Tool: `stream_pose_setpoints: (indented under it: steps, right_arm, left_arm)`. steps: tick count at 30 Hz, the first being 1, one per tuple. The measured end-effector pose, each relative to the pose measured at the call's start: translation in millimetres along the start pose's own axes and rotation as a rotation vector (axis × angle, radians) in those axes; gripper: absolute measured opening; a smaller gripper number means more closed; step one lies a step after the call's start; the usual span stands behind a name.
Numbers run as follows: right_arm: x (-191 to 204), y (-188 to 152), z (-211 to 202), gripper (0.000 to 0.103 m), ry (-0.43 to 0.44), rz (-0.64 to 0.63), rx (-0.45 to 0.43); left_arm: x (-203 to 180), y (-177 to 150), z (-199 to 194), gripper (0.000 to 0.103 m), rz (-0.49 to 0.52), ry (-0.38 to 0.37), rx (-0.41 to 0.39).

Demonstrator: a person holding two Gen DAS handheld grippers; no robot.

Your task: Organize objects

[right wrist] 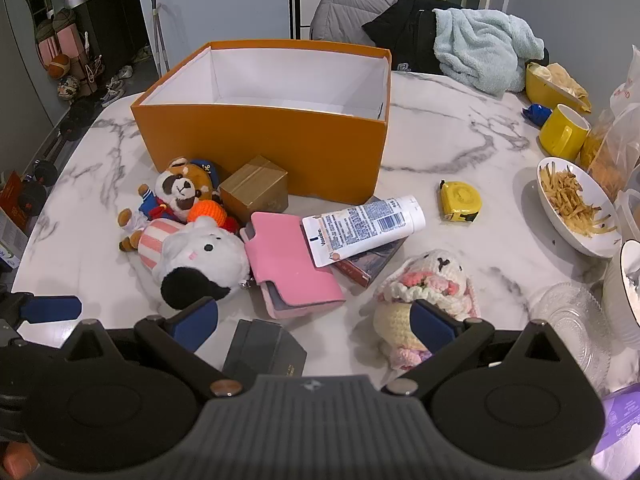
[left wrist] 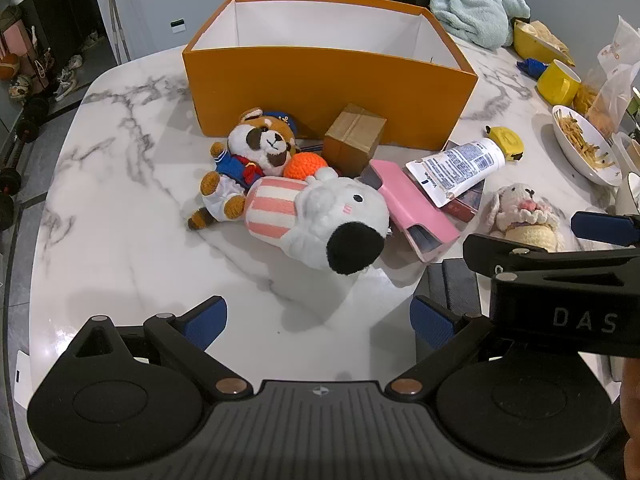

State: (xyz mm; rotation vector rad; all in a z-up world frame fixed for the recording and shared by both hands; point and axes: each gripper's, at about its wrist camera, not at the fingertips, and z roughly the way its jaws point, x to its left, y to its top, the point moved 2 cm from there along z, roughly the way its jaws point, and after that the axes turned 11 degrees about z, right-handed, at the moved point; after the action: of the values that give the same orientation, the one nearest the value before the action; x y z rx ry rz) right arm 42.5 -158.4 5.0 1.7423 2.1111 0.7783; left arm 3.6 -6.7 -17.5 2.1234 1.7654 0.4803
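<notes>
Hovering wide apart, both grippers' jaws hold nothing.

"Vaseline" on white tube, printed sideways, plus barcode near cap; also legible on tube in left view. "DAS" in grey letters on black body of right gripper. Other print too small.

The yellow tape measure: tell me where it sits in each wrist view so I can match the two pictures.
Left wrist view: the yellow tape measure lies right of centre on the marble table, just past the cap end of the white lotion tube.
Right wrist view: the tape measure lies right of centre, alone on bare marble, right of the tube.
Shared landmark: the open orange box, behind and left of it in both views.
</notes>
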Motion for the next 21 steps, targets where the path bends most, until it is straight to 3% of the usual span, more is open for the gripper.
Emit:
stream_pose_setpoints:
  steps: [21]
  right_arm:
    - [0.4, 0.3, 0.7, 0.102, 0.001, -0.003, -0.006]
  left_arm:
    - [-0.8, 1.2, -2.3, 0.103, -0.002, 0.0, -0.006]
